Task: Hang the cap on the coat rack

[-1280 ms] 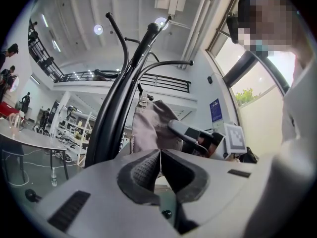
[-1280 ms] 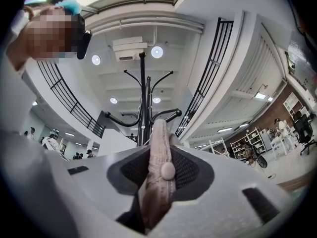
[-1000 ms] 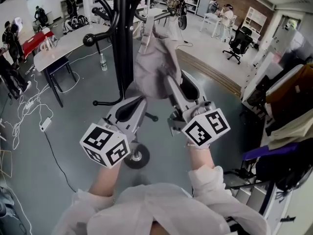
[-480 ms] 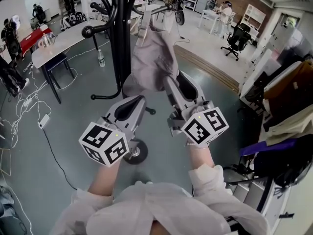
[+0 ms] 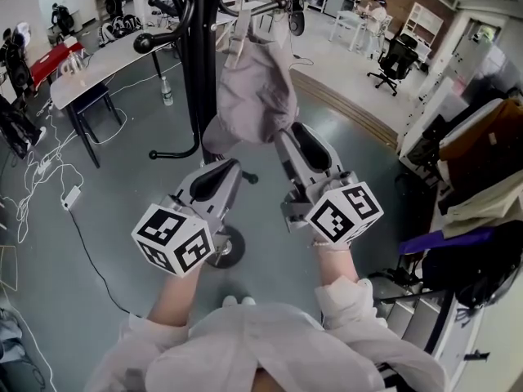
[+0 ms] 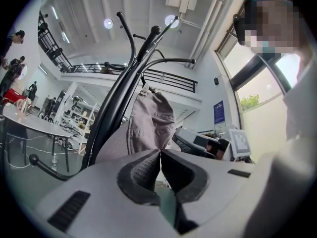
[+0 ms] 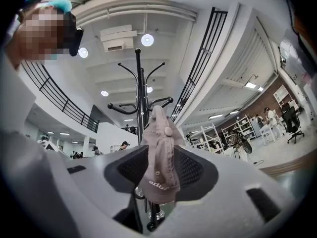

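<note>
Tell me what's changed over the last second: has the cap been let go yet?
The cap has edged up and closer to the coat rack's hook arm, carried by the right gripper. Nothing was let go: the right gripper stays shut on the cap. The left gripper stays shut and empty beside it.

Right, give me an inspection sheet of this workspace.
Surface: grey floor, open-plan room.
Job's things: grey cap held up against the black coat rack; whether it is hooked cannot be told.
Clutter: bottle on the floor by a white table.
Grippers: right gripper jaws shut on the cap; left gripper jaws together, empty.
Cables: white cables on the floor, left.
Surroundings: office chair; garments at right.
</note>
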Tool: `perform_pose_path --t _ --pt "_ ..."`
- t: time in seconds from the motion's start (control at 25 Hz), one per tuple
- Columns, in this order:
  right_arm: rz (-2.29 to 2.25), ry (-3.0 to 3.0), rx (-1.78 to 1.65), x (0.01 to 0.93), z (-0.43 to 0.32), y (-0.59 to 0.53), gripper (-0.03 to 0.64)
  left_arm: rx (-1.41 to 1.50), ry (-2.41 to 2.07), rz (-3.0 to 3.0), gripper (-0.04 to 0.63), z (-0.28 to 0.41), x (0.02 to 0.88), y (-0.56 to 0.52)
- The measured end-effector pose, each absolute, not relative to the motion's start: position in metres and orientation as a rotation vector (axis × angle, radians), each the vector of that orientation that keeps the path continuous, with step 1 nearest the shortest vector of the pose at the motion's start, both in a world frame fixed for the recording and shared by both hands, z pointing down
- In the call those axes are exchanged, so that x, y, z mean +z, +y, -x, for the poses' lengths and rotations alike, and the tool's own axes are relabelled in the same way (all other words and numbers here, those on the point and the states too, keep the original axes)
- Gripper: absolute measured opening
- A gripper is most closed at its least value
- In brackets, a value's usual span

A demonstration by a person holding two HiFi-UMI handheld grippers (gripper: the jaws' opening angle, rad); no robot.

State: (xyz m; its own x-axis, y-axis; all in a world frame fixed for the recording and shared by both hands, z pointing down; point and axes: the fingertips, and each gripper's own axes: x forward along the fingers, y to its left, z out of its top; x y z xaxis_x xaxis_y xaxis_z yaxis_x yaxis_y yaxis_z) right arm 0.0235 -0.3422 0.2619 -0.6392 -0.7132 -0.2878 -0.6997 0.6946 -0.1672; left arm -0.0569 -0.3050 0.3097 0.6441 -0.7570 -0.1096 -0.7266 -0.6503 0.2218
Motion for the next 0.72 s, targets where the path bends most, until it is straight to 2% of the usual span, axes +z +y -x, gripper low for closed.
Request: perform_pose_path --t 0.56,0.72 --pt "1.100 2.622 -0.140 0.300 -0.027 -0.323 0.123 -0.248 -1.209 -2.675 0.017 0.051 0.327 -0.301" --pt "1.085 2.651 -0.149 0.311 -0.027 -0.316 0.087 -0.231 -1.189 -2.674 0.017 0.043 0.334 -0.298"
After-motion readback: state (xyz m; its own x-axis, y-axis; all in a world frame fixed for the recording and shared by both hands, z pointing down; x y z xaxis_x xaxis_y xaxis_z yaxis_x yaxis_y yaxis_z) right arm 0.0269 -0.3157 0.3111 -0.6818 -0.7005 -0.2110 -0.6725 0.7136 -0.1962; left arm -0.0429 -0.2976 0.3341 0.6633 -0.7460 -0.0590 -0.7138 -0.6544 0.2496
